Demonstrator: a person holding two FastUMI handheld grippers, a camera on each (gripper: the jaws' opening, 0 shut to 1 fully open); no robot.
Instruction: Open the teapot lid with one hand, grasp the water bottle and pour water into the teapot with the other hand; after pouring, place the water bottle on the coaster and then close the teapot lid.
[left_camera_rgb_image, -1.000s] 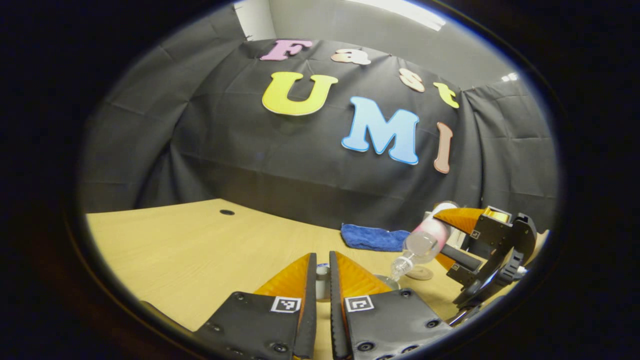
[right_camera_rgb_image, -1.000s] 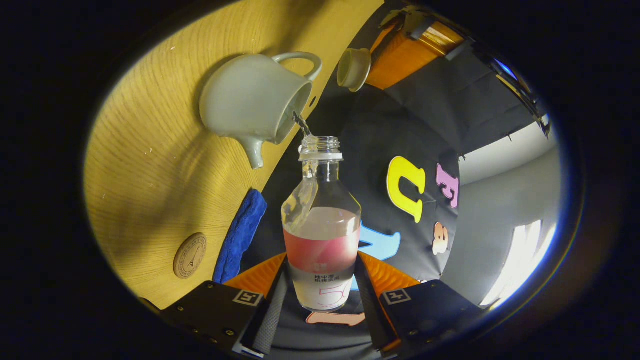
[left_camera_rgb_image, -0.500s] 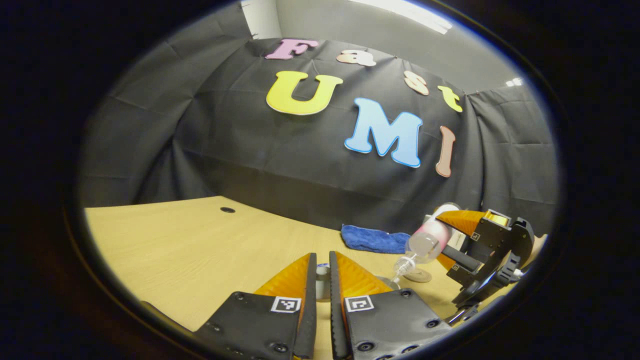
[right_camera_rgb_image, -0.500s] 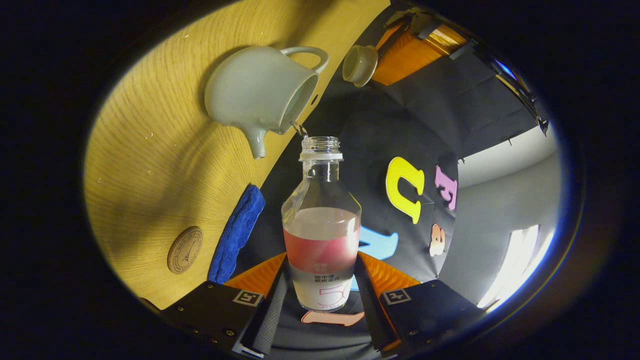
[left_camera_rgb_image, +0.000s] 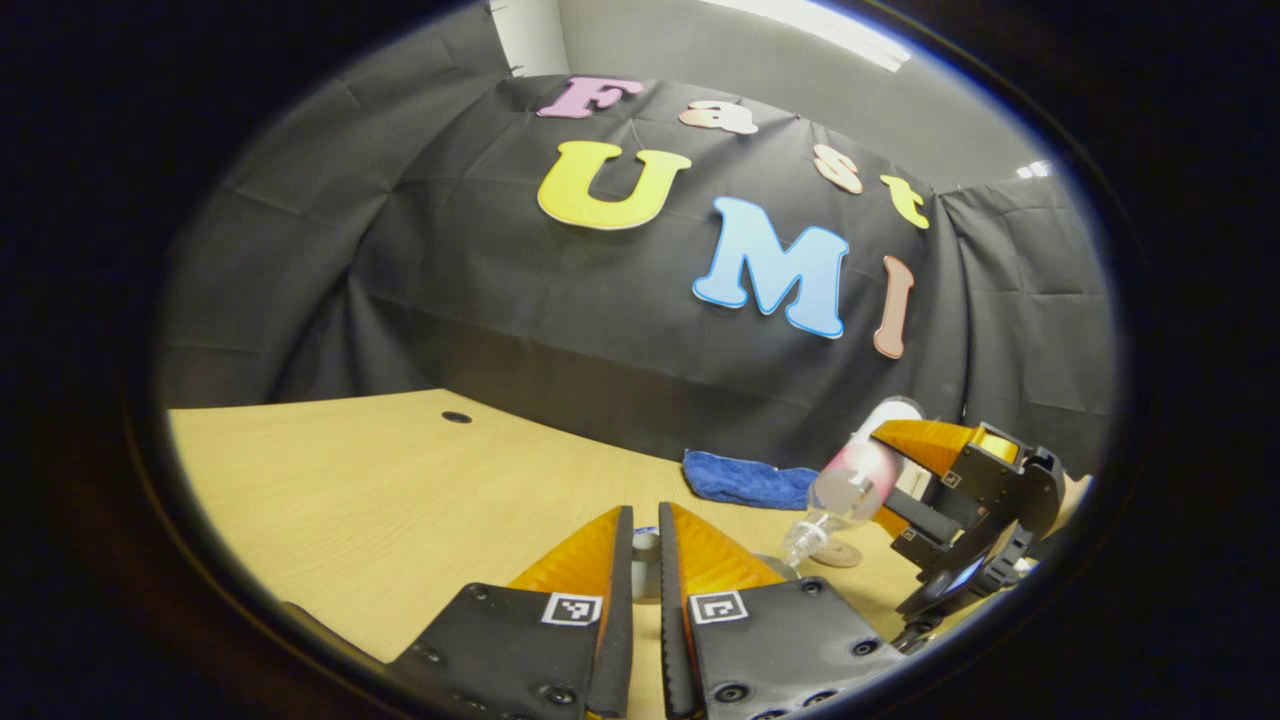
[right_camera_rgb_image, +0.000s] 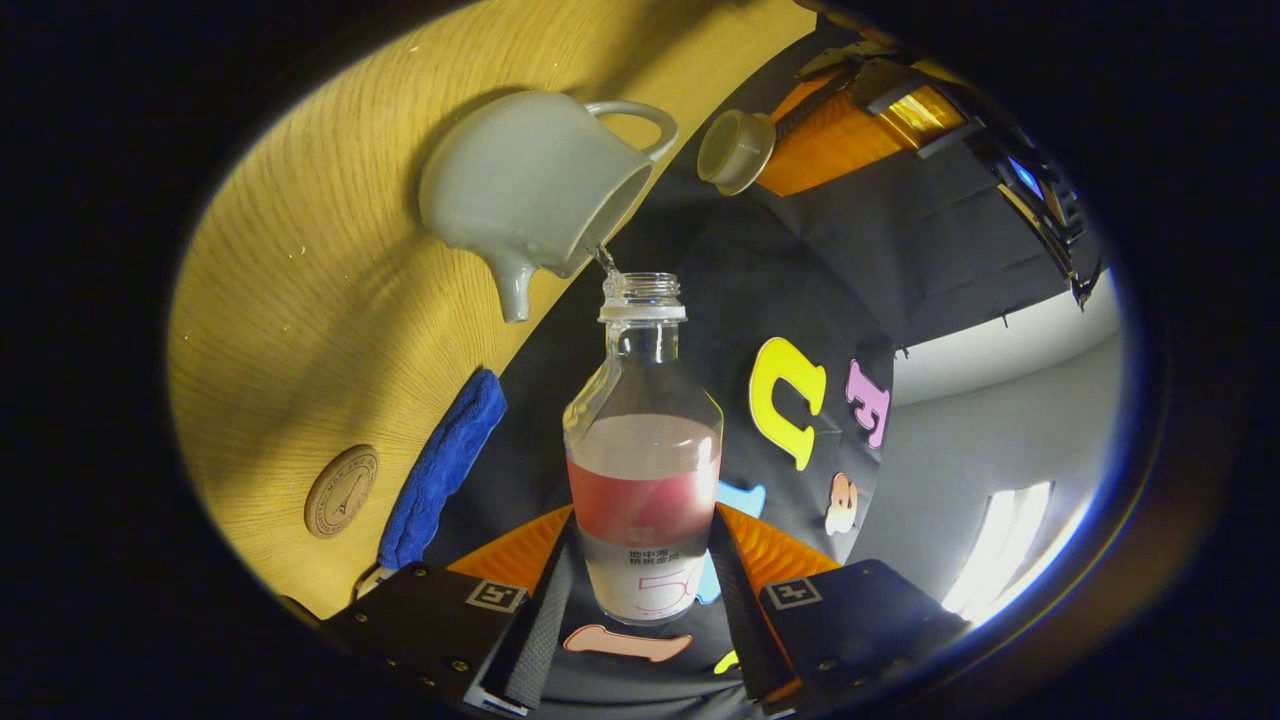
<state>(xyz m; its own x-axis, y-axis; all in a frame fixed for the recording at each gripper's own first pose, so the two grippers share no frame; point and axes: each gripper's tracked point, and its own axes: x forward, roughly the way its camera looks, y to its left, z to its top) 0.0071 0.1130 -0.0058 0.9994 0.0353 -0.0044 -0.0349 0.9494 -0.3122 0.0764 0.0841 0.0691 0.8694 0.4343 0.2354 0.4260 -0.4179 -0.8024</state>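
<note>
In the right gripper view my right gripper (right_camera_rgb_image: 642, 560) is shut on the clear water bottle (right_camera_rgb_image: 643, 470) with a pink label, tipped mouth-first toward the pale open teapot (right_camera_rgb_image: 530, 190). A thin trickle runs from the bottle mouth into the pot. The teapot lid (right_camera_rgb_image: 735, 150) hangs beside the pot, held by my left gripper. In the left gripper view my left gripper (left_camera_rgb_image: 646, 550) is shut on the lid (left_camera_rgb_image: 646, 545), which peeks between the fingers. To its right, the right gripper (left_camera_rgb_image: 905, 480) holds the tilted bottle (left_camera_rgb_image: 845, 485) above the pot rim (left_camera_rgb_image: 770, 565).
A round wooden coaster (right_camera_rgb_image: 342, 490) lies on the wooden table (right_camera_rgb_image: 300, 300), beside a folded blue cloth (right_camera_rgb_image: 440, 470). In the left gripper view the coaster (left_camera_rgb_image: 838, 553) and the blue cloth (left_camera_rgb_image: 745, 478) sit near the back wall; a small dark hole (left_camera_rgb_image: 456, 417) marks the tabletop.
The bottle has tilted back a little and the stream into the teapot has thinned to a trickle. The lid stays held off to the side.
</note>
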